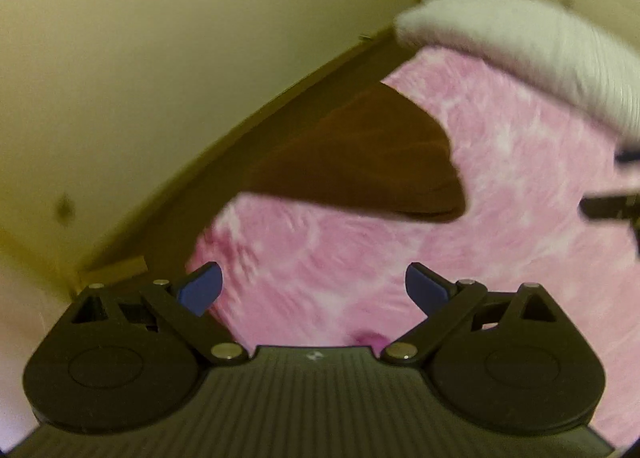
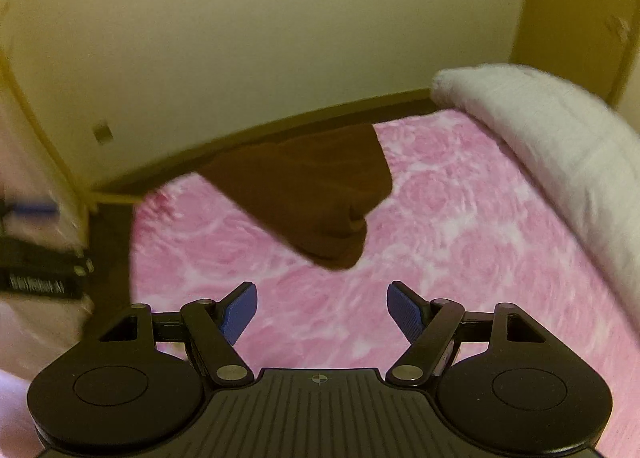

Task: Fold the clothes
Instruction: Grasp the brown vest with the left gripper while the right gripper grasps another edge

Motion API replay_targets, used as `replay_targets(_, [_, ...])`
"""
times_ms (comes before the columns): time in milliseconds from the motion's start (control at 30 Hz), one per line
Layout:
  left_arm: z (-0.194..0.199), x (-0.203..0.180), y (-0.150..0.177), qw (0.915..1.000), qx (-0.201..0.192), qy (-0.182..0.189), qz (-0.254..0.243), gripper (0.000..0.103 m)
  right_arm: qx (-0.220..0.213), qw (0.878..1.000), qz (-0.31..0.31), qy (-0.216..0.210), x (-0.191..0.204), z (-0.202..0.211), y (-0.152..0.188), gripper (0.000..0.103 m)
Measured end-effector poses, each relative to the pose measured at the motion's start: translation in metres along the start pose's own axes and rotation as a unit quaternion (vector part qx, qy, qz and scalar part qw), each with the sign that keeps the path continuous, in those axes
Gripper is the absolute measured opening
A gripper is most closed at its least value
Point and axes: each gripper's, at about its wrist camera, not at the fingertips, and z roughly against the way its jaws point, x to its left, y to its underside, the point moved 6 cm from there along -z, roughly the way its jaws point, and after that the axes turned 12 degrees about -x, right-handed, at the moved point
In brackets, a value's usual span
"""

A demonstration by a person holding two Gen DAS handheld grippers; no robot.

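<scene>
Cream-walled room, pink floral bed (image 2: 460, 242), white pillow (image 2: 560, 138), folded brown garment (image 2: 312, 186), both hand-held grippers, left (image 1: 313, 290) and right (image 2: 322, 308), wide open, empty.

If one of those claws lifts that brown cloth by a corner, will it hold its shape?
Probably not. The brown cloth lies in soft folds on the pink bedspread, so it would likely droop. It looks thin, so likely light. Pushed, it would probably bunch rather than slide.

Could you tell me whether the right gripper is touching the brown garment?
Apart. In the right wrist view, pink bedspread shows between the open right gripper and the brown garment.
</scene>
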Motion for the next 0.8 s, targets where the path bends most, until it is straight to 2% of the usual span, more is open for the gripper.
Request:
replay_targets(100, [-0.061,0.007,0.007,0.9947,-0.024,0.027,-0.096,0.097,0.01,0.997,0.078,0.005,0.01,-0.054,0.008,0.075])
replay_targets(233, [-0.13,0.01,0.019,0.975,-0.054,0.068,-0.205,0.096,0.02,0.981,0.193,0.011,0.023,-0.131,0.03,0.075])
replay_targets(367, [-0.185,0.009,0.031,0.9458,-0.081,0.107,-0.296,0.093,0.022,0.956,0.291,0.019,0.03,-0.201,0.048,0.075])
replay_targets(467, [-0.227,0.008,0.04,0.9168,-0.1,0.135,-0.362,0.092,0.024,0.941,0.336,0.024,0.028,-0.237,0.056,0.075])
replay_targets(533, [-0.253,0.008,0.046,0.8949,-0.113,0.153,-0.404,0.088,0.025,0.934,0.356,0.022,0.027,-0.253,0.06,0.075])
replay_targets(667, [-0.271,0.012,0.042,0.8764,-0.129,0.186,-0.425,0.086,0.022,0.923,0.383,0.014,0.024,-0.267,0.063,0.073])
replay_targets(700, [-0.273,0.011,0.039,0.8741,-0.127,0.194,-0.427,0.083,0.023,0.922,0.387,0.013,0.022,-0.27,0.063,0.064])
replay_targets(733, [-0.274,0.01,0.037,0.8718,-0.126,0.201,-0.428,0.064,0.028,0.922,0.386,0.012,0.019,-0.273,0.063,0.038])
replay_targets(767, [-0.276,0.009,0.035,0.8694,-0.125,0.208,-0.431,0.036,0.041,0.925,0.378,0.009,0.017,-0.278,0.063,0.018])
replay_targets(800, [-0.276,0.006,0.031,0.8662,-0.13,0.205,-0.437,0.029,0.048,0.93,0.366,0.009,0.014,-0.28,0.062,0.007])
